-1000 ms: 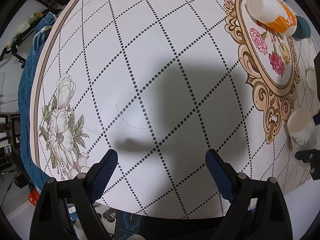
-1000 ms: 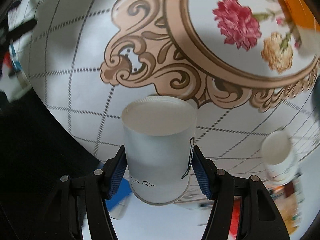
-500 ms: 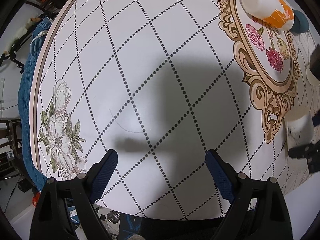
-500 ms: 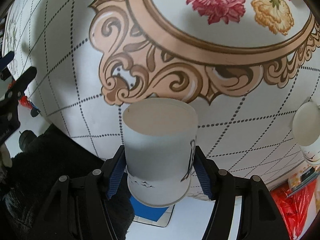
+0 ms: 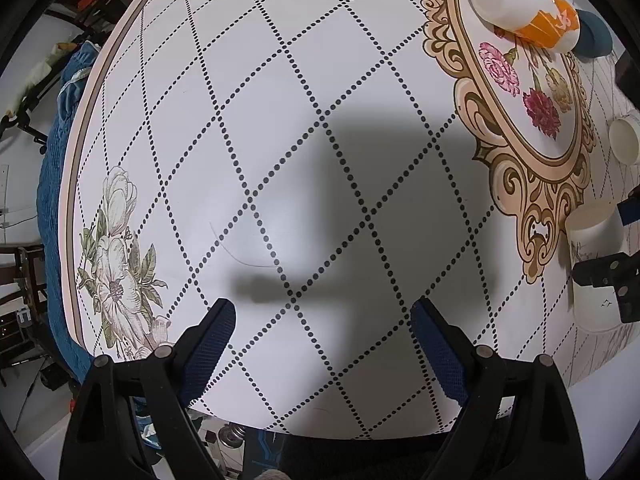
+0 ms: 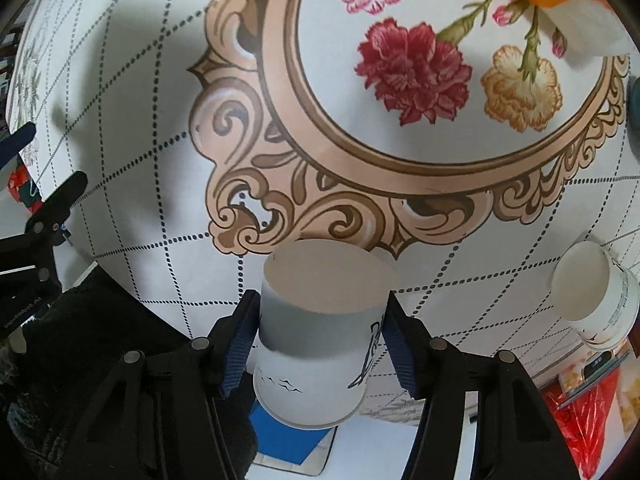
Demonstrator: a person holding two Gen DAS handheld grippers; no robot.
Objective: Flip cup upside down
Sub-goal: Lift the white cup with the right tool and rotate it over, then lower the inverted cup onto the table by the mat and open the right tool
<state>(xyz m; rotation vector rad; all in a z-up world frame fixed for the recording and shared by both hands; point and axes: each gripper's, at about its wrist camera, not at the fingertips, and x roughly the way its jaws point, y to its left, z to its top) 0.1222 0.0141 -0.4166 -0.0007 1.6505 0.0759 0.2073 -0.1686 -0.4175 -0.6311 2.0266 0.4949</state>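
My right gripper (image 6: 320, 320) is shut on a white paper cup (image 6: 320, 332) with small black bird drawings. The cup is upside down, flat base up and rim down, near the table's front edge below the ornate gold frame print. The same cup shows in the left wrist view (image 5: 596, 264) at the far right, between the right gripper's fingers (image 5: 604, 276); whether its rim touches the cloth I cannot tell. My left gripper (image 5: 322, 328) is open and empty, above the dotted-grid tablecloth (image 5: 280, 120).
A second white cup (image 6: 596, 300) stands upside down at the right; it also shows in the left wrist view (image 5: 624, 140). An orange-and-white cup (image 5: 524, 12) lies on its side at the far end beside a dark blue round object (image 5: 596, 36). The table edge is close below both grippers.
The right gripper carried the inverted cup back toward the gold frame print and lower over the table. The left gripper barely shifted.
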